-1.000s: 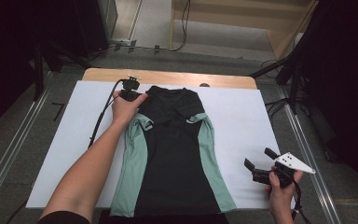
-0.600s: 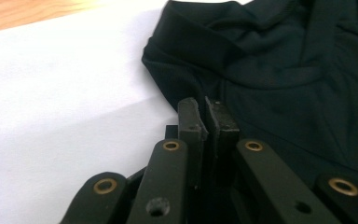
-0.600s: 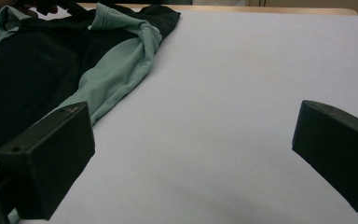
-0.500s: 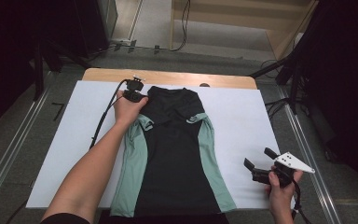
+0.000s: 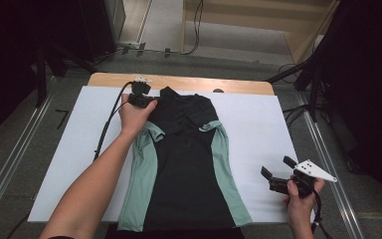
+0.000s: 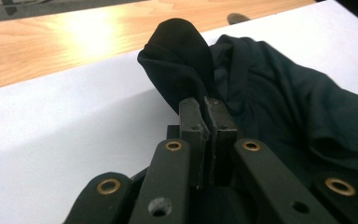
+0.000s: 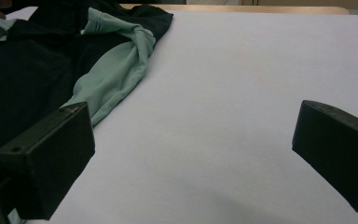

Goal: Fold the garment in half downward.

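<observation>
From the high view, a soft black shirt (image 5: 189, 164) with mint-green side panels lies flat on the matte white sheet (image 5: 258, 124) over the wooden table (image 5: 219, 83), and the left gripper (image 5: 149, 101), which a second ago stood a little lower on the shoulder, has pinched it and lifted slightly. In the left gripper view its jaws have just closed, clamped on a rounded fold of the black knit (image 6: 182, 60). In the right gripper view, the right gripper (image 7: 191, 154) hangs wide open over bare sheet, holding nothing, the crumpled green sleeve (image 7: 116, 70) to its left.

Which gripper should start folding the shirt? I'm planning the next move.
Left, probably: the left gripper is shut on the shirt at its shoulder, while the right gripper hangs open, apart from it.
</observation>
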Action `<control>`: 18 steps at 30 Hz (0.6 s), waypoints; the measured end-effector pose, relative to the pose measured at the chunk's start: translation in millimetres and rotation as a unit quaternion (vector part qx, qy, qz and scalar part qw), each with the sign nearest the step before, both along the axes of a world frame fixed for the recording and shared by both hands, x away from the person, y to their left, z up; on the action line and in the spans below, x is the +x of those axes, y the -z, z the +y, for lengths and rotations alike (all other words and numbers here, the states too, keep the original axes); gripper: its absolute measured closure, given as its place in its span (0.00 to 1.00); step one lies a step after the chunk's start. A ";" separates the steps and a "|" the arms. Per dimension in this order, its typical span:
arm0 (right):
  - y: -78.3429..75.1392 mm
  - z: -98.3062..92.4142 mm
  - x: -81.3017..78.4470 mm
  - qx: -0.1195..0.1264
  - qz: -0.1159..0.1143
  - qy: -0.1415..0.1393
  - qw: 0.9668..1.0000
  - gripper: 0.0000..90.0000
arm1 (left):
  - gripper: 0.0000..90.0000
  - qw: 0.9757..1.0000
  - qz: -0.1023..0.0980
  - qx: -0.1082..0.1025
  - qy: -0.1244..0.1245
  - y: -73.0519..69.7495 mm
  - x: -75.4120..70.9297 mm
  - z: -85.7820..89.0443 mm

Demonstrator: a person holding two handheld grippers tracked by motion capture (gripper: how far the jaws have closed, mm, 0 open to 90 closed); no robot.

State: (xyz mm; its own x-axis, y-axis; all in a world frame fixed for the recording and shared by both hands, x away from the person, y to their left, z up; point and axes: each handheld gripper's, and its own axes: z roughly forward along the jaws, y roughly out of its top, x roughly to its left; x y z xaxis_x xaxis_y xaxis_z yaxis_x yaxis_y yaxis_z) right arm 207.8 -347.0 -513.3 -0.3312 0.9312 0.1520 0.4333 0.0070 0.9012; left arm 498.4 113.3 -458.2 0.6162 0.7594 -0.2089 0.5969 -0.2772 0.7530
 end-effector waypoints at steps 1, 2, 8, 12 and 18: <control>-1.5 0.9 0.3 -0.001 0.001 0.000 1.000 0.00 | 0.97 1.000 -0.001 0.001 0.003 -0.9 -1.3 0.4; -3.2 1.5 1.0 -0.001 0.000 -0.001 1.000 0.00 | 0.97 1.000 -0.002 0.001 0.003 -1.3 -2.3 0.4; -16.3 8.2 8.7 -0.003 -0.001 -0.009 1.000 0.00 | 0.98 1.000 -0.007 -0.007 0.010 -4.0 -9.0 0.2; -23.8 14.9 15.5 -0.003 -0.002 -0.023 1.000 0.00 | 0.98 1.000 -0.013 -0.009 0.015 -6.8 -14.3 -0.4; -36.1 28.0 32.1 0.000 -0.009 -0.042 0.999 0.00 | 0.98 0.999 -0.021 -0.009 0.024 -11.1 -23.3 -0.5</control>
